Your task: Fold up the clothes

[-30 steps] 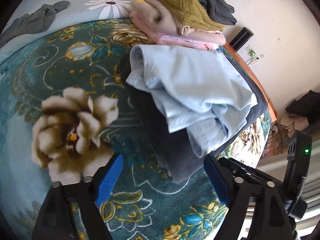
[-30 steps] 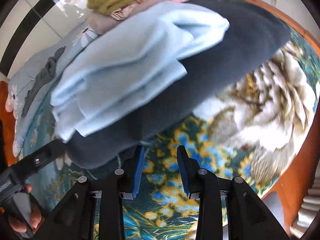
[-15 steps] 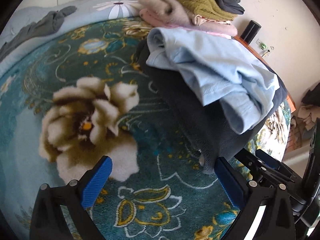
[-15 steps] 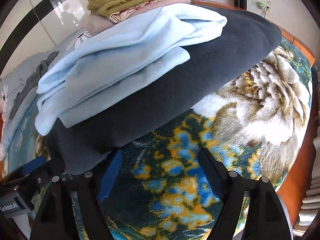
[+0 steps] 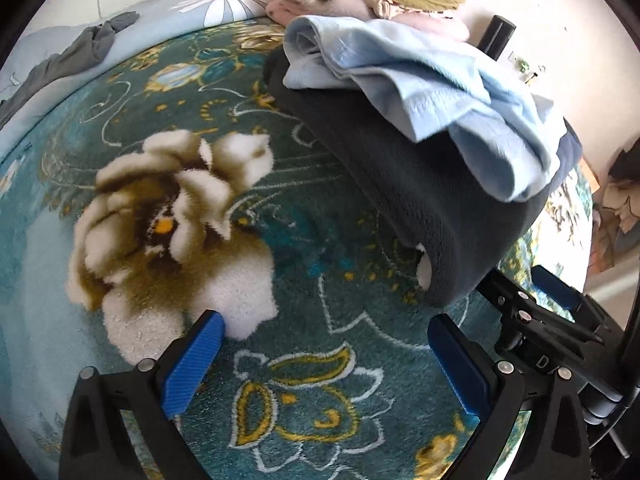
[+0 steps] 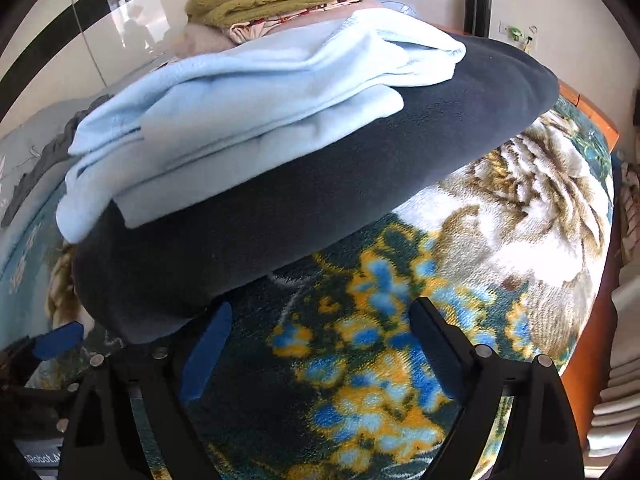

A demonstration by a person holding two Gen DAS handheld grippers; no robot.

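Both grippers are spread and hold nothing: the left gripper (image 5: 324, 354) hangs over the flowered blanket (image 5: 168, 216), the right gripper (image 6: 320, 340) just near the dark fleece (image 6: 304, 208). That fleece lies folded on the blanket with the light blue garment (image 6: 240, 112) on top, and 1 stack of folded clothes (image 6: 276, 0) behind. This looks like a pause between garments; next likely calls for fetching another piece

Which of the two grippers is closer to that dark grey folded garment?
Right. The right gripper is open with the dark grey garment's near edge at its left finger. The left gripper, also open, sits over bare blanket, the garment up to its right.
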